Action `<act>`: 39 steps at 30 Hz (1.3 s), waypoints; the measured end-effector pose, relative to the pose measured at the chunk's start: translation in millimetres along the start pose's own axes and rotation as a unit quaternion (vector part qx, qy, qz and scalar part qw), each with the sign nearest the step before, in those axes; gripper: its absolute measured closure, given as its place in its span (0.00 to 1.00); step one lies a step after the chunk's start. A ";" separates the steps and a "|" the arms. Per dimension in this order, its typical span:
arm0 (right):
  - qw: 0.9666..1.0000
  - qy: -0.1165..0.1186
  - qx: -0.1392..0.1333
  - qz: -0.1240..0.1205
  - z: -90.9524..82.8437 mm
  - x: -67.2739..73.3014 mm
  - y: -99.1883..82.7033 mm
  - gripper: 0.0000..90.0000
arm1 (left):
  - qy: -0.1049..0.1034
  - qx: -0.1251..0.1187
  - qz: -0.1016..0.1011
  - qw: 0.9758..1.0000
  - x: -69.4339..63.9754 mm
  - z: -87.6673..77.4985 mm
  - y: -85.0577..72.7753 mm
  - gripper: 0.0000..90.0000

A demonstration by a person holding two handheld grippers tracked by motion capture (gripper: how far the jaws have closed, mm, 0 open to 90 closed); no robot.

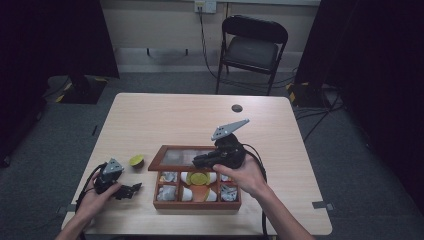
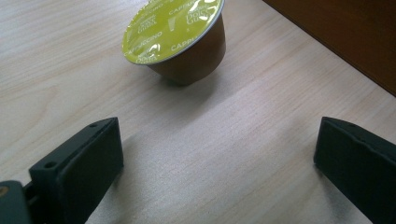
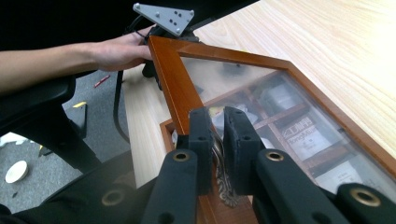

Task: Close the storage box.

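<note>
The left hand-held gripper rests wide open on the counter, the capsule standing just ahead of it. The right hand-held gripper pinches what looks like a small metal clasp, propping up the box lid.

Beyond the right claw, past the far edge of the pale wooden tabletop, a black folding chair stands against a cream wall. Grey carpet surrounds it; dark curtains flank both sides under dim light.
</note>
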State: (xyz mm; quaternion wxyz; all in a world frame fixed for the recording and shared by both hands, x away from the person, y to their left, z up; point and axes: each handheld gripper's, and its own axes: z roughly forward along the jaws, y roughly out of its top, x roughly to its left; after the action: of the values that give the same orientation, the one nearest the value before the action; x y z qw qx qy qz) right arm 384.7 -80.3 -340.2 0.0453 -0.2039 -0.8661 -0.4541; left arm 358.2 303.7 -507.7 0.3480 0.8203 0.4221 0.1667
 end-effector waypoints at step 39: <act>0.999 -0.012 0.041 -0.028 33.6 21.2 -56.0 0.91 | -0.001 0.001 0.001 1.000 -0.1 0.2 0.1 0.00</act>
State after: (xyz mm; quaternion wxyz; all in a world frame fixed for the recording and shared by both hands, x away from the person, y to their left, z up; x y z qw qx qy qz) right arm 346.8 -74.8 -397.3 0.0306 -0.1826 -0.8900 -0.4168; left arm 358.3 303.5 -507.8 0.3475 0.8210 0.4215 0.1660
